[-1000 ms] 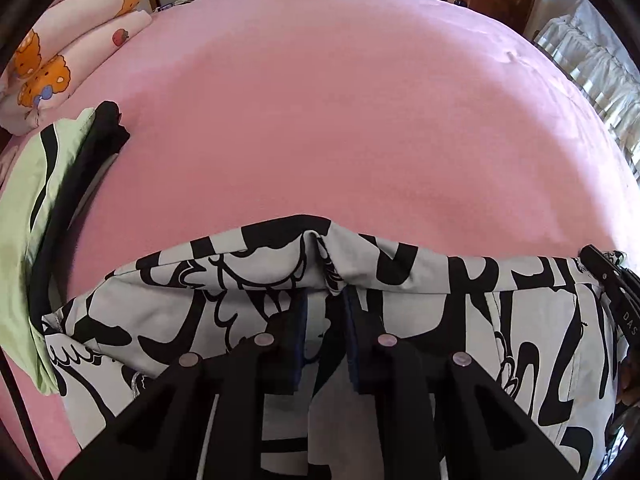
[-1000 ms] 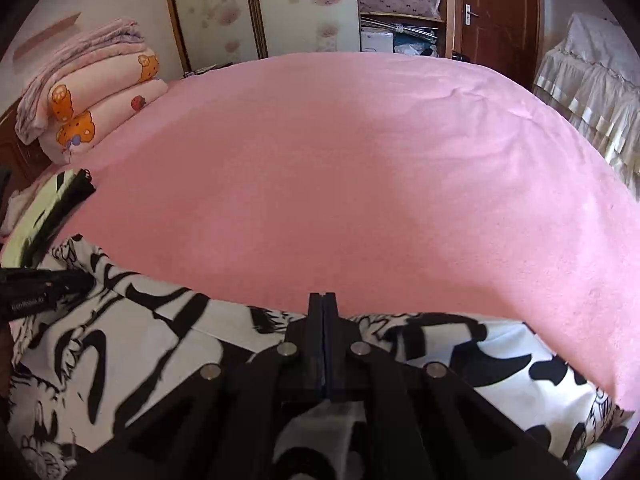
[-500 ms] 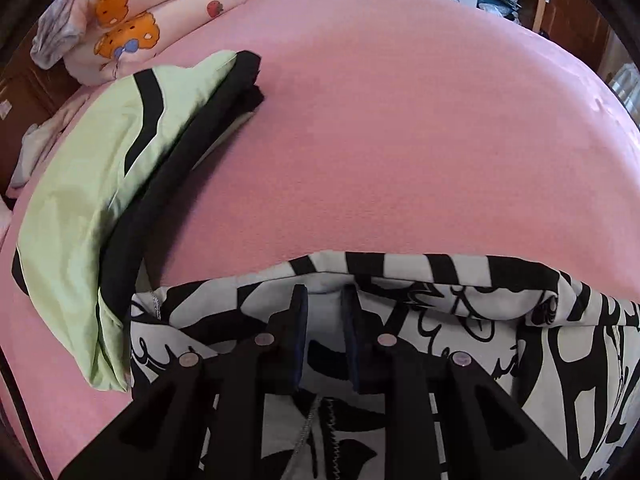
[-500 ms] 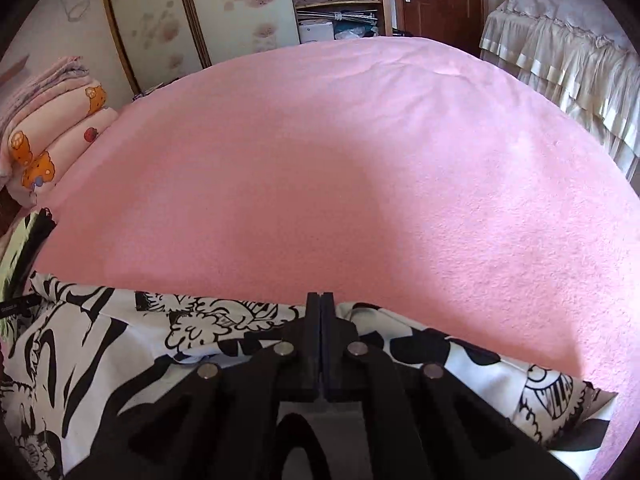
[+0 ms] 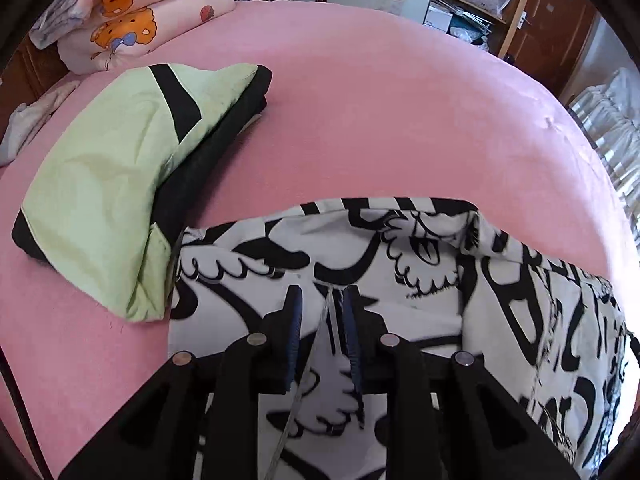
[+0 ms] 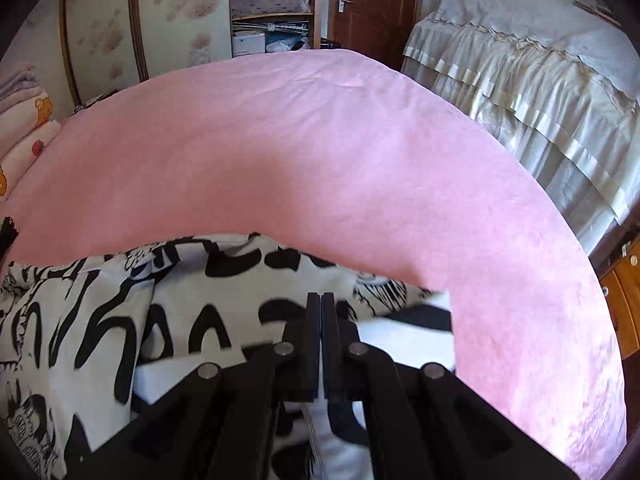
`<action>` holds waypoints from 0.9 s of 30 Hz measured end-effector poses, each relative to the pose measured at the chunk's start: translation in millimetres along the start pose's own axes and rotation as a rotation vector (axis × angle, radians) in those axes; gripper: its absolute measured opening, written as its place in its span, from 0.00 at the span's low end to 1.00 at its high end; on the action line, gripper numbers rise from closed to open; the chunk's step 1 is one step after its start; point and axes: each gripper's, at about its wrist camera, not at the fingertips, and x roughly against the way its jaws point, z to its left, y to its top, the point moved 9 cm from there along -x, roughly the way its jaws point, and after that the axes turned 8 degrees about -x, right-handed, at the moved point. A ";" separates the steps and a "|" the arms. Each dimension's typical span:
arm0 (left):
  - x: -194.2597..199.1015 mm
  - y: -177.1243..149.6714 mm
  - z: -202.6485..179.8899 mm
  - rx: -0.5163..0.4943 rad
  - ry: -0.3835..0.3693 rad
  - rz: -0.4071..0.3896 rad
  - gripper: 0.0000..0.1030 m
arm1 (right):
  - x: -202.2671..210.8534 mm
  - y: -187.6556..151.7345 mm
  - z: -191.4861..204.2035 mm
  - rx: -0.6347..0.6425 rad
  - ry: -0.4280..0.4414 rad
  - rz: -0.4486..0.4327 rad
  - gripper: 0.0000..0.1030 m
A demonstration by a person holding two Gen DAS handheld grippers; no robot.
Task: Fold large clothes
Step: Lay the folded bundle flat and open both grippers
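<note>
A black-and-white patterned garment [image 5: 420, 280] lies on the pink bed [image 5: 380, 112] and also fills the lower left of the right wrist view [image 6: 120, 320]. My left gripper [image 5: 320, 304] sits over the garment with a narrow gap between its pads, and a fold of the fabric rises between them. My right gripper [image 6: 320, 304] has its fingers pressed together over the garment's right part; cloth shows under and behind the fingers.
A folded green-and-black garment [image 5: 120, 184] lies on the bed just left of the patterned one. Rolled pink cartoon-print bedding [image 5: 140, 20] sits at the far left. A second bed with a cream cover [image 6: 540, 92] stands to the right, beyond the pink bed's edge.
Both grippers have drawn back and swung, left one leftward, right one rightward. The garment now lies further under both, and the left pads have parted slightly.
</note>
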 end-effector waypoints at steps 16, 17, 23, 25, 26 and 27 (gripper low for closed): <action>147.3 -161.1 -1.6 0.087 -0.161 0.064 0.28 | 166.6 -193.1 -45.2 -0.316 0.008 0.225 0.03; 156.5 -171.9 -0.1 0.079 -0.158 0.071 0.28 | 172.5 -203.3 -45.1 -0.339 0.017 0.234 0.03; 203.6 -228.3 16.0 0.030 -0.125 0.094 0.28 | 213.9 -270.4 -52.4 -0.406 0.046 0.295 0.03; 221.1 -249.5 20.7 0.031 -0.129 0.102 0.28 | 226.8 -287.6 -56.5 -0.389 0.046 0.322 0.03; 230.1 -260.8 22.8 0.028 -0.130 0.105 0.28 | 234.8 -295.5 -59.7 -0.381 0.047 0.334 0.03; 236.2 -269.5 24.5 0.024 -0.130 0.109 0.28 | 242.1 -301.9 -63.3 -0.372 0.046 0.343 0.03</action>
